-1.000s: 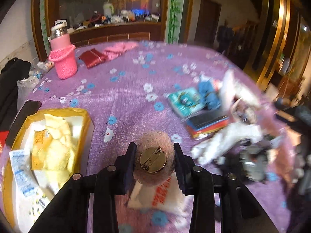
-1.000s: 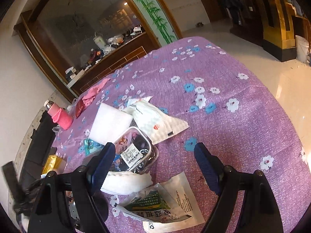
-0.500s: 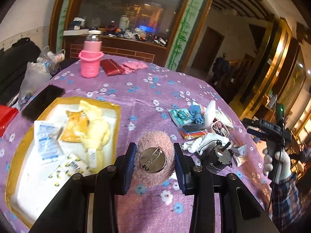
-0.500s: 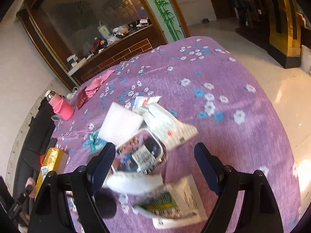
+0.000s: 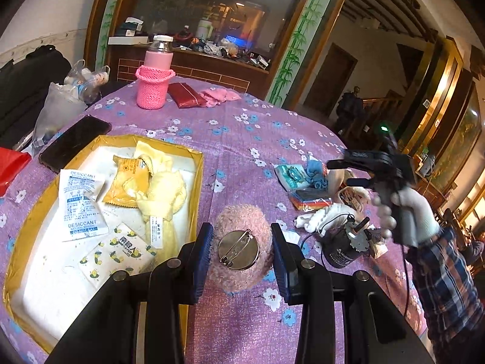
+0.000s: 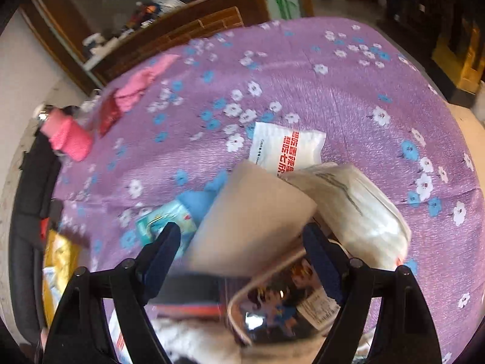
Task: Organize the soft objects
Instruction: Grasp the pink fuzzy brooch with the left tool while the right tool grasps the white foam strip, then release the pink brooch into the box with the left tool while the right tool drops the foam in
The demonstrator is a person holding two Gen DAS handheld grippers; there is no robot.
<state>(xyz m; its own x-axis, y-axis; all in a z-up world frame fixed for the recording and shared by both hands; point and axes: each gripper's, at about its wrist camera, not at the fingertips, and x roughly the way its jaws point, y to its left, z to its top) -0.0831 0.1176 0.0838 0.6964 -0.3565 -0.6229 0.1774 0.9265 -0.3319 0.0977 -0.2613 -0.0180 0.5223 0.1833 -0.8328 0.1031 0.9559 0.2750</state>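
Round counter (image 5: 242, 139) under a purple flowered cloth, dark wood cabinet and glass behind it.

Left tongs (image 5: 241, 257): narrow, both pads pressed into a pink fuzzy brooch (image 5: 242, 227), metal pin back toward the camera. Brooch is held above the cloth, just right of the yellow tray (image 5: 198, 163).

Right tongs (image 6: 242, 257): jaws have just been closing, now at a middling gap. A white foam pad (image 6: 251, 218) sits between them, tilted; frame too blurred to tell whether the pads touch it.

Left view only: tray contents, 2 desiccant sachets (image 5: 80, 200), an orange packet (image 5: 128, 182), a yellow cloth (image 5: 160, 194); also the right tongs in a white-gloved hand (image 5: 409, 209) over the clutter.

Right view only: a white packet with red print (image 6: 288, 148) and a clear box (image 6: 282, 306) below the jaws.
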